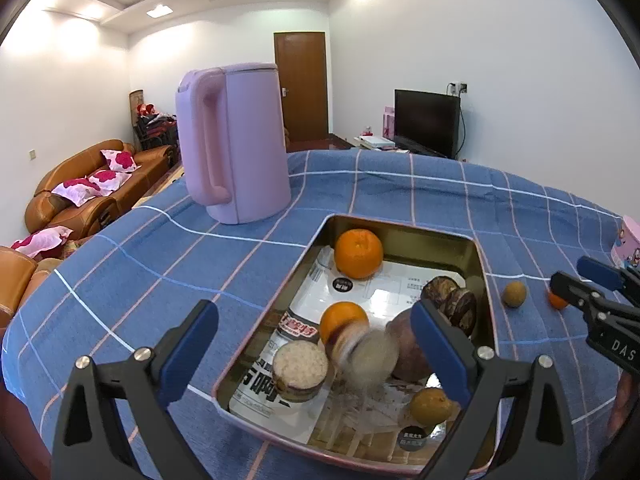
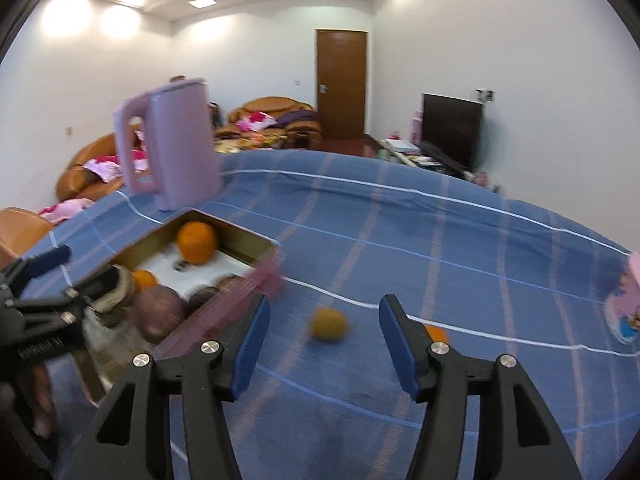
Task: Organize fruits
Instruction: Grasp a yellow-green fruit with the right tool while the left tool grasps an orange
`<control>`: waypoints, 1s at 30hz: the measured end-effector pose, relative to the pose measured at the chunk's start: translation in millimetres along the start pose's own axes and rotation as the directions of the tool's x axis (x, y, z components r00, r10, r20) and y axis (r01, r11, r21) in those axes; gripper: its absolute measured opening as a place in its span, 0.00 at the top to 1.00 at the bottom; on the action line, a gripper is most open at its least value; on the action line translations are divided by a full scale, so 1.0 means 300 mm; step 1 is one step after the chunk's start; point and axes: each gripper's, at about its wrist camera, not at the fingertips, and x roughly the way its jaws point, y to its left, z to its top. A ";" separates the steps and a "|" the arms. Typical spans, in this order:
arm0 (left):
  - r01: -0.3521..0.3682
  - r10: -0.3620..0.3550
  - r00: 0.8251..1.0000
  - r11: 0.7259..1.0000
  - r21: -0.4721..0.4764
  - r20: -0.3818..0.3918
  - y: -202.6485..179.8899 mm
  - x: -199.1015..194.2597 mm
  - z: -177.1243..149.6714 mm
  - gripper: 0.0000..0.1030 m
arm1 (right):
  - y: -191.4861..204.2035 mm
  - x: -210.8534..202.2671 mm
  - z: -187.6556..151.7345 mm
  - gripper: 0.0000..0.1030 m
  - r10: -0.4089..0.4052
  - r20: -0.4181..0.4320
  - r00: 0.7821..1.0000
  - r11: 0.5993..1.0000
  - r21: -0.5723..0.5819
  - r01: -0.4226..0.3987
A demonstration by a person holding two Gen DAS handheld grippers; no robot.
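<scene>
A metal tray (image 1: 400, 225) lined with printed paper sits on the blue checked cloth. It holds two oranges (image 1: 359, 254), a purple-brown tuber (image 1: 406, 346), dark round pieces (image 1: 450, 300), a yellowish fruit (image 1: 430, 406) and a round rice cake (image 1: 300, 368). My left gripper (image 1: 313, 308) stands wide open over the tray. A blurred tan round piece (image 1: 368, 354) lies between its fingers, touching neither pad. Right of the tray, my right gripper (image 2: 325, 304) is open above the cloth. A yellow-brown fruit (image 2: 328, 324) lies just beyond its fingertips, and a small orange (image 2: 438, 334) is behind its right finger.
A tall lilac kettle (image 1: 236, 144) stands behind the tray's far left corner. A pink box (image 2: 624, 304) sits at the table's right edge. The cloth-covered table drops off at the left towards brown sofas (image 1: 80, 192). A hand shows under the left gripper (image 2: 40, 280).
</scene>
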 end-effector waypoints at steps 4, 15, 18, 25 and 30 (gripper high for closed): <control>-0.002 0.002 1.000 1.000 0.007 0.001 -0.009 -0.002 0.002 0.04 | -0.032 0.018 -0.012 0.43 -0.012 -0.024 1.000 1.000 0.003 0.012; -0.007 0.007 1.000 1.000 -0.005 -0.002 0.003 -0.001 0.007 0.04 | 0.024 0.096 0.009 0.43 -0.007 -0.075 0.997 0.998 -0.057 0.003; -0.003 0.003 1.000 1.000 0.002 0.002 -0.001 -0.001 0.014 0.04 | 0.051 0.148 0.015 0.43 -0.028 -0.128 0.991 0.996 -0.087 0.017; -0.005 0.004 1.000 0.999 0.042 0.030 -0.043 -0.006 0.064 0.04 | 0.053 0.239 0.023 0.62 0.007 -0.230 0.973 0.998 -0.052 -0.019; 0.004 -0.006 0.999 0.998 0.062 0.032 -0.085 -0.005 0.100 0.04 | 0.036 0.238 0.018 0.72 0.038 -0.238 0.971 0.999 -0.019 -0.044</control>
